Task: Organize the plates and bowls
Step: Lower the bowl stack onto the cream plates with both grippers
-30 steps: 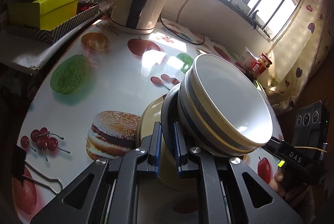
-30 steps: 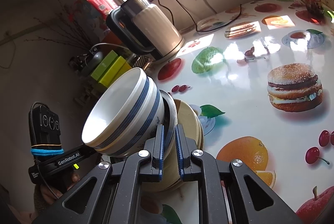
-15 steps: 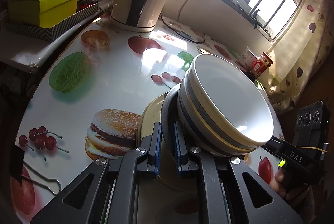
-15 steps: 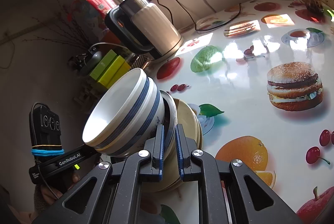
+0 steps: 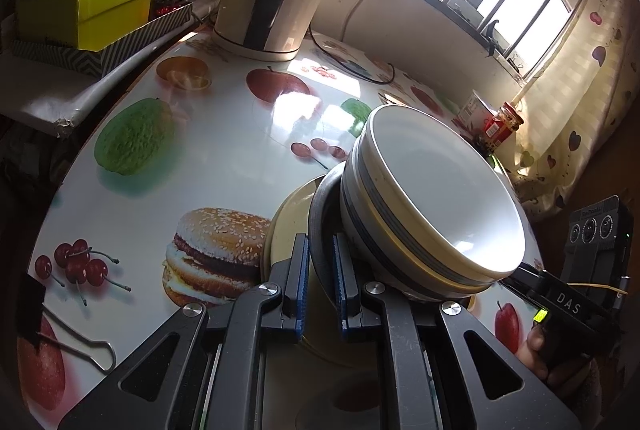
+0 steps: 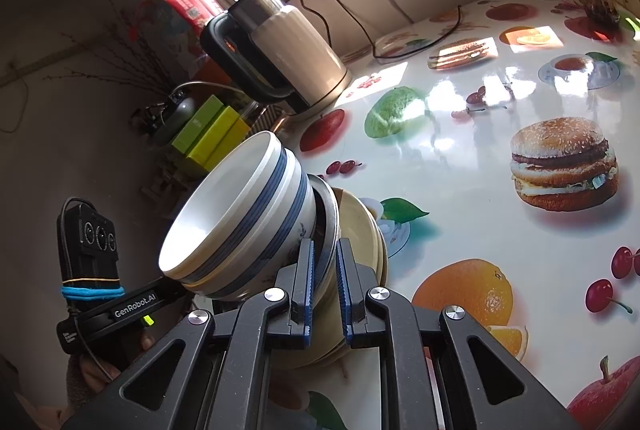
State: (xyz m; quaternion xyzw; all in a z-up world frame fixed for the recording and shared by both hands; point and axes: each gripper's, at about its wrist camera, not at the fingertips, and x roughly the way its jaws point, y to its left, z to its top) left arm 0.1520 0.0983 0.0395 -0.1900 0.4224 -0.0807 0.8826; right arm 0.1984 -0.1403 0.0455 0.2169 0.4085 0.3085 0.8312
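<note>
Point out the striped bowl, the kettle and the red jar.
striped bowl (image 5: 436, 189), left wrist view, white inside
kettle (image 6: 296, 57), right wrist view, cream body
red jar (image 5: 502, 123), left wrist view, its side

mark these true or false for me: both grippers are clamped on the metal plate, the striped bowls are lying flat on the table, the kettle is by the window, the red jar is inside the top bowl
1. Both grippers clamp the metal plate: true; left gripper and right gripper each pinch its rim.
2. The blue-striped bowls lie flat on the table: false; they sit stacked and tilted on the held plates.
3. The kettle stands near the window: true.
4. The red jar is inside the top bowl: false; it stands on the table beyond the bowls.
</note>
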